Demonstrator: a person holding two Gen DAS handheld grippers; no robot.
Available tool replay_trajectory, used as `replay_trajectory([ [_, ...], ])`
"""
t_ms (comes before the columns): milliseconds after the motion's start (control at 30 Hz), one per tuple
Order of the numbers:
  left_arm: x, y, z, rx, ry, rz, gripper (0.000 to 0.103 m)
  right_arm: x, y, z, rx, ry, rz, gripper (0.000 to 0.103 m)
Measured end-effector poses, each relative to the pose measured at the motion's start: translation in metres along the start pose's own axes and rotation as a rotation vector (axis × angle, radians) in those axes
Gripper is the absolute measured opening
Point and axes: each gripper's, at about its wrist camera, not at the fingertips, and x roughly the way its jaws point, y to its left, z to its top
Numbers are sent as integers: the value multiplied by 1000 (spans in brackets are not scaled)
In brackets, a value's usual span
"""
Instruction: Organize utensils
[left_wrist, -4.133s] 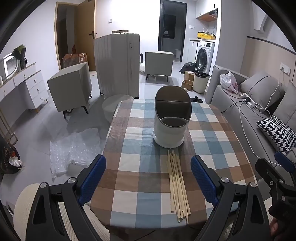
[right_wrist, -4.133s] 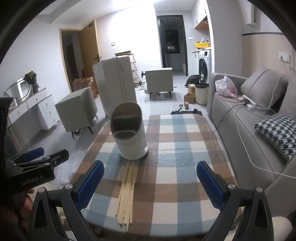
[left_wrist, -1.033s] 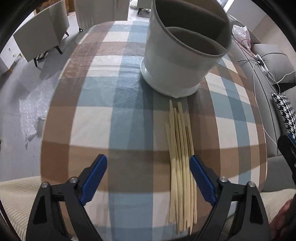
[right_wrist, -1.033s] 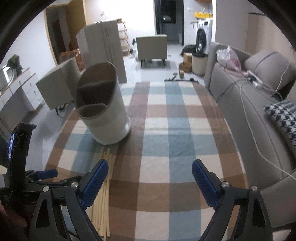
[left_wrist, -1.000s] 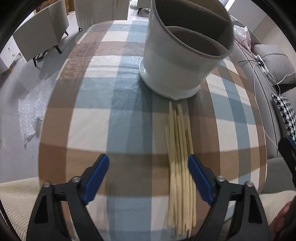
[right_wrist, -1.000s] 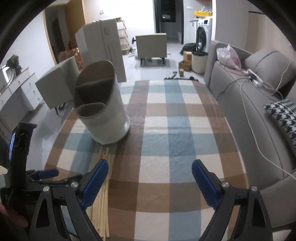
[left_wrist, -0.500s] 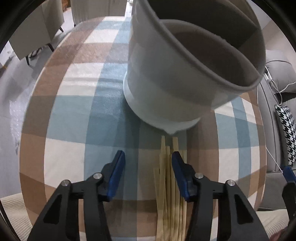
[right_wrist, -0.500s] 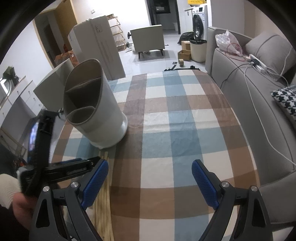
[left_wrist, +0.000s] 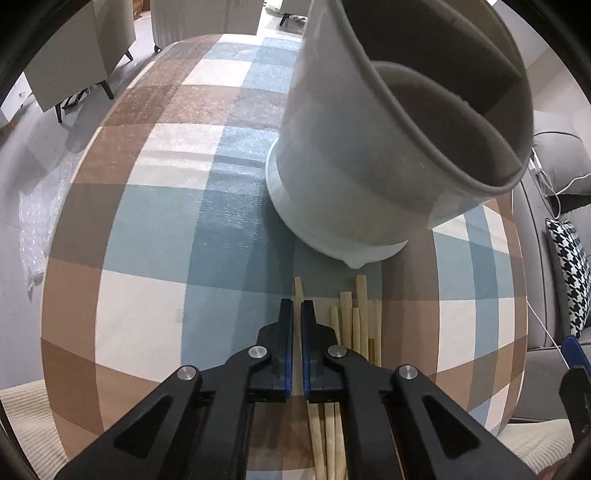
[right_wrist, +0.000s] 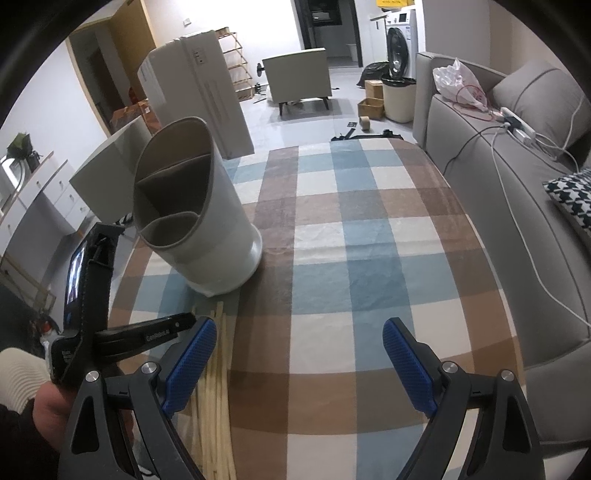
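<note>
A bundle of wooden chopsticks (left_wrist: 360, 325) lies on the checked tablecloth just in front of a white utensil holder (left_wrist: 373, 147) with divided compartments. My left gripper (left_wrist: 297, 314) is shut on the leftmost chopstick (left_wrist: 298, 290), whose tip sticks out past the jaws. In the right wrist view the holder (right_wrist: 207, 221) stands at the left, with the chopsticks (right_wrist: 218, 376) below it. My right gripper (right_wrist: 299, 354) is open and empty over the tablecloth, to the right of the chopsticks.
The oval table (right_wrist: 369, 229) has a blue, brown and white checked cloth. A grey sofa (right_wrist: 517, 155) with cables and a patterned cushion runs along the right. Boxes, cabinets and bubble wrap are on the floor to the left and behind.
My left gripper has moved forward and down to the chopsticks and closed on the leftmost one. The right gripper has stayed open and nearly still.
</note>
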Motion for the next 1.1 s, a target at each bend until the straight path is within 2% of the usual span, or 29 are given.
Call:
replay_trajectory([
  [200, -34, 24, -3, -9, -26, -36, 0, 6, 3, -1, 36, 28, 34, 91],
  [267, -43, 35, -6, -38, -19, -69, 0, 14, 3, -3, 56, 60, 65, 84],
  [400, -56, 60, -1, -103, 24, -93, 0, 38, 9, -9, 76, 169, 134, 61],
  [433, -57, 67, 0, -114, 33, -84, 6, 45, 13, -9, 73, 193, 147, 52],
  [467, -61, 73, 0, -121, 32, -89, 9, 51, 15, -10, 71, 210, 157, 47],
  [500, -67, 78, -1, -127, 20, -98, 20, 58, 18, -9, 67, 224, 163, 39],
  [533, -70, 81, 3, -132, 15, -92, 34, 65, 21, -9, 61, 236, 164, 35],
  [600, -80, 89, 2, -141, -8, -104, 44, 78, 27, -7, 37, 260, 163, 31],
  [700, -86, 108, 3, -153, -29, -82, 49, 97, 41, -3, -31, 304, 153, 30],
  [867, -95, 122, 9, -191, -51, -103, 52, 113, 58, 0, -116, 346, 124, 26],
  [1000, -96, 126, 1, -224, -61, -120, 55, 117, 70, -3, -162, 378, 150, 24],
  [1033, -88, 125, 5, -259, -115, -66, 55, 117, 71, -4, -169, 382, 152, 24],
  [1100, -80, 132, 19, -273, -109, -74, 56, 122, 75, -8, -187, 405, 133, 24],
])
